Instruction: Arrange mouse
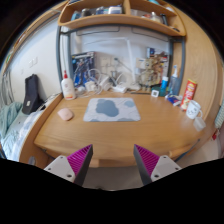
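Note:
A dark grey mouse (108,105) lies on a light blue-grey mouse pad (128,115) in the middle of the wooden desk (110,135). My gripper (112,164) hovers above the desk's near edge, well short of the pad. It is open, with nothing between the magenta pads (80,159). The mouse sits far beyond the fingertips, roughly in line with the gap between them.
A small pale object (65,114) lies left of the pad. A white bottle with a red cap (68,86) and a black item (32,95) stand at the back left. A white mug (194,110) and a red box (188,90) crowd the right. Shelves (120,18) hang above.

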Demonstrator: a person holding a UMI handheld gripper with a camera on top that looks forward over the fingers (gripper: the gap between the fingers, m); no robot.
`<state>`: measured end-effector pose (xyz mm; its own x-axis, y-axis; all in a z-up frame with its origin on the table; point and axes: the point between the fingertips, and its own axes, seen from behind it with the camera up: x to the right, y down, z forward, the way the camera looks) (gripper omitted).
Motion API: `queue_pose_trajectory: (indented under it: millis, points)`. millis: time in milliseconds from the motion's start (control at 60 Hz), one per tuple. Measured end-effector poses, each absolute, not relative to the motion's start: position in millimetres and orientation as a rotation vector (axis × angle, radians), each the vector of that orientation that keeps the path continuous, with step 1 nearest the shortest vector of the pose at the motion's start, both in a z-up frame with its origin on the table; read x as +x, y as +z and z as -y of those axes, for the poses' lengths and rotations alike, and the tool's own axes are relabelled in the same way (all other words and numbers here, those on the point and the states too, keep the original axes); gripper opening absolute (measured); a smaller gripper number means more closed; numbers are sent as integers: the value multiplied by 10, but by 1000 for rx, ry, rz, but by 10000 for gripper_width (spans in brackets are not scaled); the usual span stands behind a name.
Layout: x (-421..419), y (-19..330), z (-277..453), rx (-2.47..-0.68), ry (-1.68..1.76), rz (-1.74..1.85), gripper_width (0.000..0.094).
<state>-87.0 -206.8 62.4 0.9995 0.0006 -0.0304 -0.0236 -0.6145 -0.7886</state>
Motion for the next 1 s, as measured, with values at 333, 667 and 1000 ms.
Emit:
queue_pose_trajectory:
  millis: [333,667,1000]
  points:
    - [-2666,89,1469,-2326,207,207,831]
    - [-3157,-94,419,-2367,132,211,820]
    - [-3176,-94,-316,-2405,26,118,638]
